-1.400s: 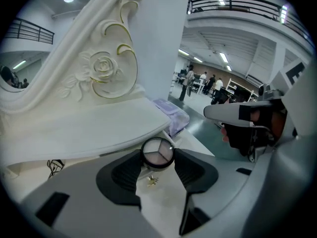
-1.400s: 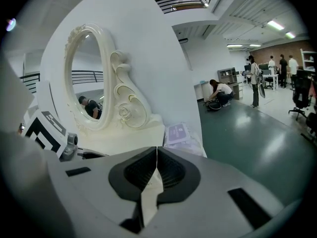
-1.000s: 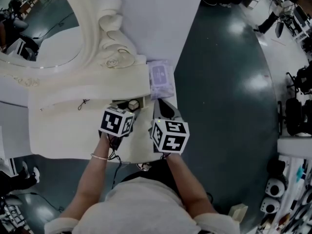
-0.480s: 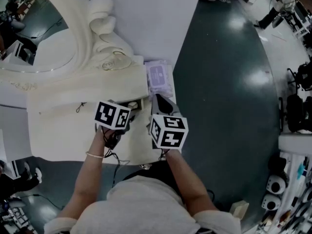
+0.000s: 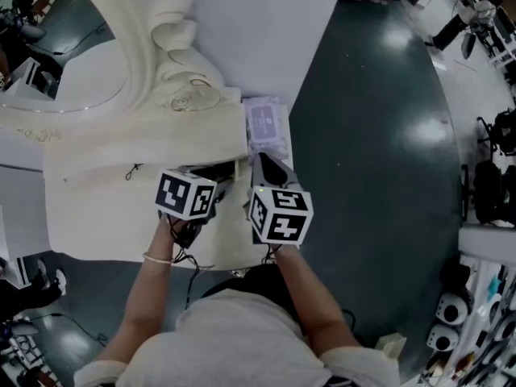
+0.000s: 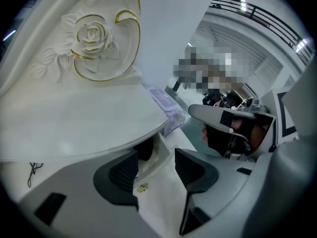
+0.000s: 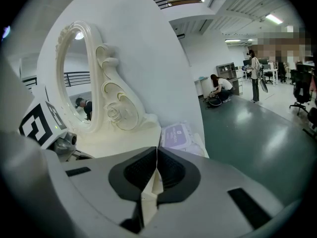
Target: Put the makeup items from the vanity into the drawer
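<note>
Open cream drawer (image 6: pixel 161 207) under the white vanity surface (image 6: pixel 74 128).
Left hand-held gripper (image 6: pixel 157 163) gapes wide over the drawer; right hand-held gripper (image 7: pixel 156 170) is pinched closed. A lilac wipes pack (image 5: pixel 266 126) lies on the surface.

No text can be read. A white label is seen on the purple packet (image 5: pixel 264 126) on the vanity top, its print too small. Only black-and-white square markers (image 5: pixel 185 194) are shown elsewhere.

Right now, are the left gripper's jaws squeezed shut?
No, the left gripper has its jaws standing apart, with a clear gap between them in the left gripper view.
</note>
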Tool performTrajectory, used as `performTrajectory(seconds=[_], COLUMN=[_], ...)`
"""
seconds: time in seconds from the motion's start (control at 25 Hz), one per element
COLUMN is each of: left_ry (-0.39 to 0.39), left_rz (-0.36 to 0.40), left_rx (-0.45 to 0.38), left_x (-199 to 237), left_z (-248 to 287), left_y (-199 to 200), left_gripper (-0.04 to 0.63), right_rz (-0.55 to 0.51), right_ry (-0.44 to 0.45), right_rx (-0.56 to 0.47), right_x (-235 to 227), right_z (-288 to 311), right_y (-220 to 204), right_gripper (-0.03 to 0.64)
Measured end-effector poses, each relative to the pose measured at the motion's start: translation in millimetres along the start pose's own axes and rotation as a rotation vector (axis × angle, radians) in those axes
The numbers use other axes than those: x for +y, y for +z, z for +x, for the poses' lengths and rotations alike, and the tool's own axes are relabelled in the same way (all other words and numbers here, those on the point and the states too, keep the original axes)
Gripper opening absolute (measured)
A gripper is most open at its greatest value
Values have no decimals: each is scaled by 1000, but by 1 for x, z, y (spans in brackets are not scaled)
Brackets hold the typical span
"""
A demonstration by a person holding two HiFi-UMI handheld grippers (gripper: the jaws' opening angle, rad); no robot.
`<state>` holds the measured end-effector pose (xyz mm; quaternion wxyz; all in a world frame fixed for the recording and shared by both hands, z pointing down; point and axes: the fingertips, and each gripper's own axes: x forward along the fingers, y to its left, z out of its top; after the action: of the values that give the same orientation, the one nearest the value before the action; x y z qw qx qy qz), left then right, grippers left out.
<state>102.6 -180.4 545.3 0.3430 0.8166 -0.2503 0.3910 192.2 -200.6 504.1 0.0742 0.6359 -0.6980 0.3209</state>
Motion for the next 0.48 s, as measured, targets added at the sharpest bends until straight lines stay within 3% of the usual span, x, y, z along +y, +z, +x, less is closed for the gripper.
performTrajectory(seconds=[0.48], left_ry=[84], left_rz=[-40], left_rx=[-113], left_x=[19], left_z=[-27], left_y=[-15], left_gripper=[219], right_rz=[-43], right_ry=[29], right_rx=[18], right_x=[20], right_z=[-3], right_y=[-8], right_gripper=[18])
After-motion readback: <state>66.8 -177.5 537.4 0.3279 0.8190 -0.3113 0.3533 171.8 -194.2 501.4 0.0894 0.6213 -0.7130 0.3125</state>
